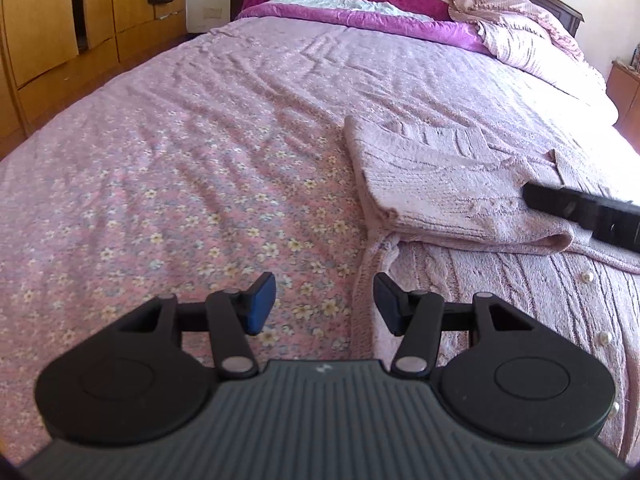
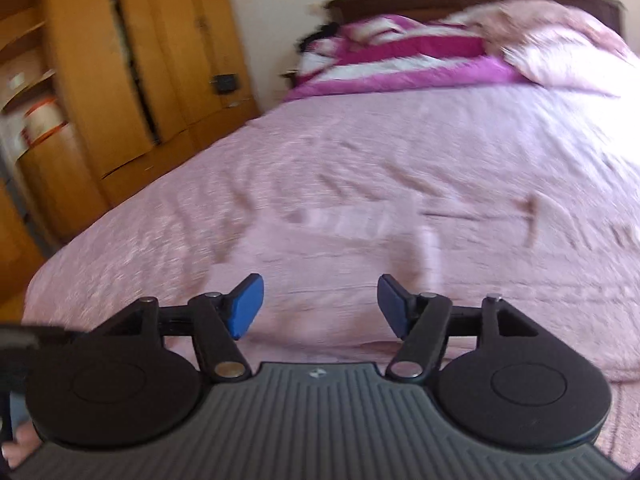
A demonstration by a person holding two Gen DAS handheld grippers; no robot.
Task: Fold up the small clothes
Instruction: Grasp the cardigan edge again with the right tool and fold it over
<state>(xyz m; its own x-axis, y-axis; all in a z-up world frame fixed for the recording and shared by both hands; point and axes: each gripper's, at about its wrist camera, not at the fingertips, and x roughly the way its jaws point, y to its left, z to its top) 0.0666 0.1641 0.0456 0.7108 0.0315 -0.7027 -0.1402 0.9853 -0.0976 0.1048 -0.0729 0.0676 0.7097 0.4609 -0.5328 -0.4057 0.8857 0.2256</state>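
Note:
A pink knitted cardigan [image 1: 460, 200] with pearl buttons lies on the bed at the right of the left wrist view, one part folded over the rest. My left gripper [image 1: 324, 304] is open and empty, low over the cardigan's left edge. My right gripper shows there as a black finger [image 1: 584, 212] resting over the folded part. In the right wrist view, which is blurred, my right gripper [image 2: 320, 306] is open and empty above the pink cardigan [image 2: 340, 264].
The bed has a pink floral sheet [image 1: 180, 184]. A purple and white quilt [image 1: 352, 4] and a pink blanket [image 1: 524, 28] are bunched at the headboard. Wooden wardrobes [image 1: 60, 32] stand along the left side.

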